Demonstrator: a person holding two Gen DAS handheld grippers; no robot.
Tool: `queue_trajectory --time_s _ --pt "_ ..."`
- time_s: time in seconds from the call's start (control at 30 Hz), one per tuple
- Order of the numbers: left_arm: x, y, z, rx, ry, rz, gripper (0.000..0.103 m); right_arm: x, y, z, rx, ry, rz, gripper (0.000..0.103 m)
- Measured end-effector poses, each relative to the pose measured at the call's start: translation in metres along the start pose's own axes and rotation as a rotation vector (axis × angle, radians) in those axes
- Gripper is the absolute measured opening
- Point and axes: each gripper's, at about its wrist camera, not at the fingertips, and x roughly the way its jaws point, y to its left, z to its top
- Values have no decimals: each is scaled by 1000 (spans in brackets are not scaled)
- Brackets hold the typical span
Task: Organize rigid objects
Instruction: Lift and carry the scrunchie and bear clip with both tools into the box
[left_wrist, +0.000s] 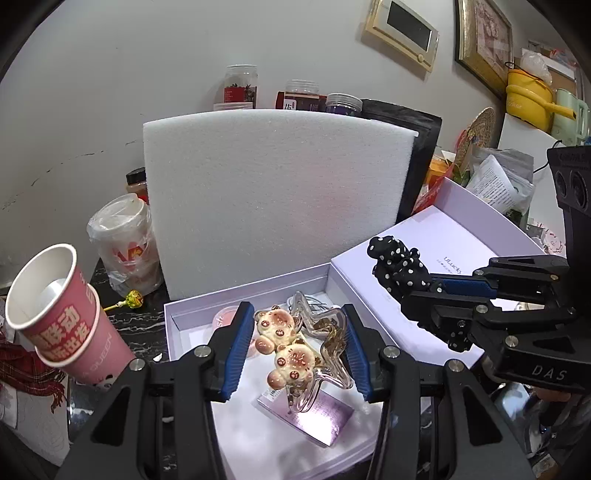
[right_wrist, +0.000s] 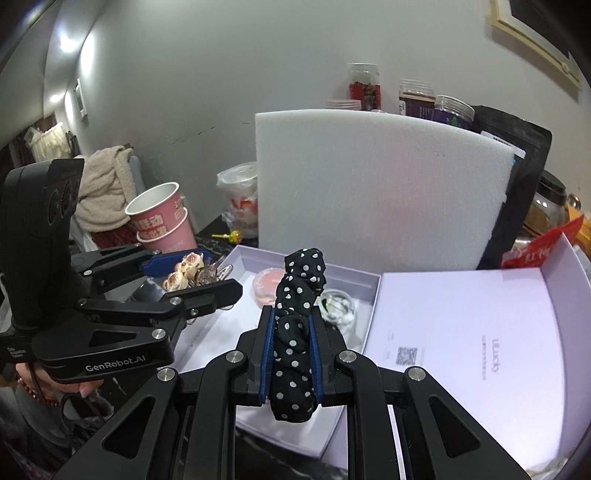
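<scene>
1. The left tool (left_wrist: 295, 347) holds a clear wavy hair clip with two little bears (left_wrist: 291, 350) on it. Its blue pads press the clip from both sides, and the clip hangs over the open white box (left_wrist: 177, 314).
2. The right tool (right_wrist: 291, 354) is squeezed tight on a black scrunchie with white dots (right_wrist: 295, 321). The scrunchie sticks up past the tips, over the same box.
3. Inside the box sit a small pink round case (right_wrist: 266, 284) and a small clear pot (right_wrist: 338, 306). The box lid (right_wrist: 461, 332) lies open just beside the box.
4. The clip is smooth and bumpy, so I think it could slip or twist out of the pads.
5. The two tools are near each other, so they might bump.
6. A pink paper cup (left_wrist: 55, 314) leans near the left tool and may tip over if knocked.
</scene>
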Motion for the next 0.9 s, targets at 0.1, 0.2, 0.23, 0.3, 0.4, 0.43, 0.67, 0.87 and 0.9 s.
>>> queue_trajectory --time_s 0.1,0.2,0.23,0.3,0.4,0.43,0.67,0.87,0.9 --pt "7 5 6 13 1 12 47 9 -3 6 1 6 2 17" --pt "14 10 11 23 2 21 47 17 -7 10 8 11 1 17" --pt "16 11 13 25 3 23 47 21 -9 12 14 14 -1 17" --pt "22 14 16 29 7 26 47 27 -12 14 20 20 -2 17" --pt "31 18 19 19 16 28 47 37 -15 17 24 29 -6 17" --pt "34 20 19 18 20 29 47 40 -16 18 22 32 -8 17" --pt "58 23 20 36 62 35 47 65 -22 23 23 70 -23 17" --pt "74 25 15 40 99 40 47 86 -29 24 36 104 -29 17" --pt "77 26 14 41 106 42 47 89 -30 24 37 110 -31 17"
